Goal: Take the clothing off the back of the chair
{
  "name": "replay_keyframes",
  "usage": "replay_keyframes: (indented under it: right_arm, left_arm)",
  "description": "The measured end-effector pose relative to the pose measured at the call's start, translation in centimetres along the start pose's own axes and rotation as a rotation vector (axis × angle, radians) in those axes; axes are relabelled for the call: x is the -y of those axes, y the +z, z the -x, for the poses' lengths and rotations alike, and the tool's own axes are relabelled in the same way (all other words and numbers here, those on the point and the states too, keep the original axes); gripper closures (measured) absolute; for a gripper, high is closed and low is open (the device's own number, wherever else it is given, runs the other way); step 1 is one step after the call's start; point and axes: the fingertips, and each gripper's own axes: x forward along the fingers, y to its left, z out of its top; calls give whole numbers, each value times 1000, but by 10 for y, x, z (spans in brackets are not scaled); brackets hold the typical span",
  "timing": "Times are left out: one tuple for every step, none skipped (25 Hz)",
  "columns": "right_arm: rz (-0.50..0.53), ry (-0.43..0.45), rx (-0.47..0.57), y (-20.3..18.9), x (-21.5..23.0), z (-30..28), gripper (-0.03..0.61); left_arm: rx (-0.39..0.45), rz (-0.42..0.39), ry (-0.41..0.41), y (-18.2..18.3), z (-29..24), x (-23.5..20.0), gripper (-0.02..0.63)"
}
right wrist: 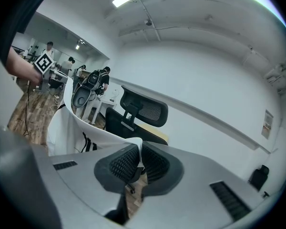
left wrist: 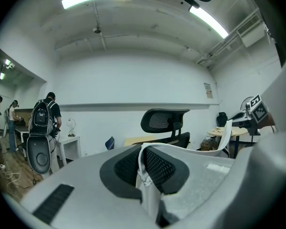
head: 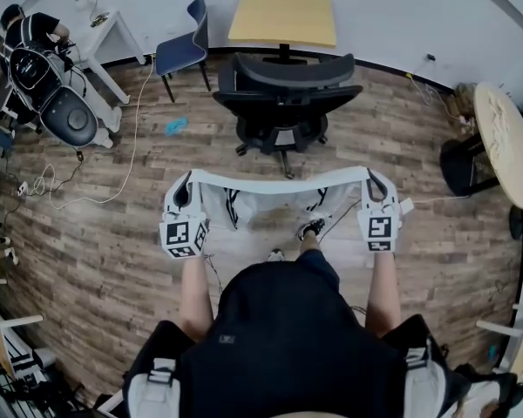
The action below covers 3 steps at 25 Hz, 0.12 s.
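Near the person (head: 288, 338), clear of the black office chair (head: 283, 90), a white garment (head: 263, 200) is held stretched out: its left end is clamped by the left gripper (head: 185, 192), its right end by the right gripper (head: 373, 185).

Left claw (left wrist: 144, 168) pinches white clothing (left wrist: 150, 199), black chair (left wrist: 164, 122) beyond.

1. We see that the clothing (head: 279, 203) is white, with black stripes near its two sides
2. The office chair (head: 283, 94) is black all over
3. The floor (head: 105, 225) has a pattern of brown wooden planks
4. The table (head: 283, 16) has a pale yellow top, and the small chair (head: 183, 49) is dark blue
5. We find the left gripper (head: 186, 185) and the right gripper (head: 375, 185) light grey, with black-and-white square markers; their pads (left wrist: 157, 168) are black with a mesh pattern
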Motion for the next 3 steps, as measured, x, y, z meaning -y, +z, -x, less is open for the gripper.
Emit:
replay_keyframes:
  right_arm:
    - [6,2,6,2,-1,0,571]
    - [11,3,10,3,-1,1,571]
    - [17,5,12,3,-2,1,571]
  left_arm:
    - [1,0,1,0,1,-1,603]
    - [1,0,1,1,1,-1,603]
    - [2,0,1,2,1,-2,603]
